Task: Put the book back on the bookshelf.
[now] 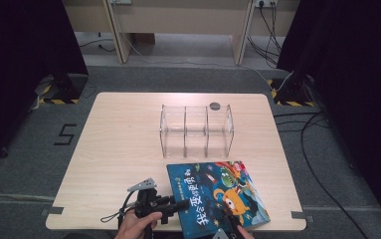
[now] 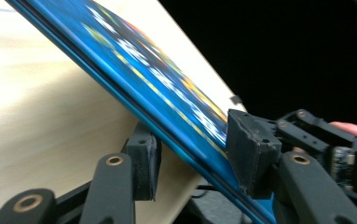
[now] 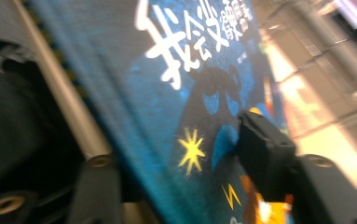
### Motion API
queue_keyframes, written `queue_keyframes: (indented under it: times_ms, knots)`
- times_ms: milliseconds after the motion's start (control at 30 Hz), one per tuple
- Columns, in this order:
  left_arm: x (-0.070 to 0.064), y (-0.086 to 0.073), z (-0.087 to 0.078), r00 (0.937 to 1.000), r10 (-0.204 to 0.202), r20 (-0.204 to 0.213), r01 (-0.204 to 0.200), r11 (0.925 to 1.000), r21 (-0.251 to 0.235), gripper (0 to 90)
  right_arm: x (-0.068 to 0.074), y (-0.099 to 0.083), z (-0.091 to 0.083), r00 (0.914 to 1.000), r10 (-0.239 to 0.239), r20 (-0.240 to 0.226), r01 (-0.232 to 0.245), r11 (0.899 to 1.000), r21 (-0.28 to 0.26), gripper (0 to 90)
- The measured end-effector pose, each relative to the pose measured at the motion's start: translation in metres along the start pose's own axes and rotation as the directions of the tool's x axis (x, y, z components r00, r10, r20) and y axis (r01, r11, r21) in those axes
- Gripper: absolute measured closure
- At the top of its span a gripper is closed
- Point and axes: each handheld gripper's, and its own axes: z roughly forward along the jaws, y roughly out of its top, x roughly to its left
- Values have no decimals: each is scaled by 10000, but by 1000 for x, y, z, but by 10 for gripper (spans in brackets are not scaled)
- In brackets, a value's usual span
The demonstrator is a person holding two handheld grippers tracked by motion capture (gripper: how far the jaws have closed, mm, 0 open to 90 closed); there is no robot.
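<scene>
A blue picture book [image 1: 218,191] with white Chinese characters and cartoon figures lies at the table's near right. My left gripper [image 1: 180,204] comes in from the left at the book's near left edge. In the left gripper view [image 2: 195,154] the tilted book [image 2: 167,93] passes between the jaws, one pad under it and one on its cover. My right gripper [image 1: 230,221] is at the book's near edge. The blurred right gripper view [image 3: 185,163] has one jaw beneath the book [image 3: 176,93] and one pad on its cover. Both look shut on it.
A clear acrylic organizer [image 1: 196,130] with three compartments stands upright in the middle of the light wooden table [image 1: 118,149], just beyond the book. A small dark disc [image 1: 214,105] lies behind it. Cables and black stands sit on the floor around the table.
</scene>
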Motion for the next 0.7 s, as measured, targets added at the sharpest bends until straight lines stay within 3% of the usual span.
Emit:
queue_keyframes:
  times_ms: [33,67,200,233,267,333,433,467,600,667,700]
  knots:
    - [-3,1,0,9997,244,51,-244,9997,15,521,-1,0,-1,9998,181,87,-181,9998,-53,535]
    - [-3,1,0,9997,244,51,-244,9997,15,500,-3,0,-3,9995,277,167,-275,9995,-157,550]
    - [-5,3,-3,9978,-229,615,232,9997,-45,424,-11,0,-11,9956,798,488,-763,9946,-705,599]
    - [-3,3,-5,9928,-706,966,710,9975,-8,387,-18,-1,-15,9893,1364,510,-1303,9855,-1083,613]
    - [-3,3,-5,9928,-706,966,710,9975,-8,381,-18,-1,-15,9893,1364,510,-1303,9855,-1083,613]
    - [-3,4,-6,9891,-833,1211,844,9964,-46,370,-24,-2,-19,9825,1798,484,-1721,9761,-1327,619]
    - [-2,6,-7,9904,-702,1195,712,9974,-47,334,-26,-3,-20,9791,1982,458,-1898,9711,-1445,618]
    - [1,8,-10,9911,-740,1104,773,9967,-263,323,-28,-3,-20,9768,2099,420,-2016,9682,-1482,616]
    - [7,13,-19,9926,-614,1051,701,9942,-810,315,-34,-5,-23,9591,2829,113,-2769,9455,-1715,603]
    - [8,15,-22,9949,-490,879,577,9934,-994,334,-35,-6,-24,9549,2966,91,-2904,9402,-1778,603]
    - [11,17,-28,9973,-383,621,462,9904,-1304,332,-38,-7,-26,9467,3221,69,-3151,9301,-1887,603]
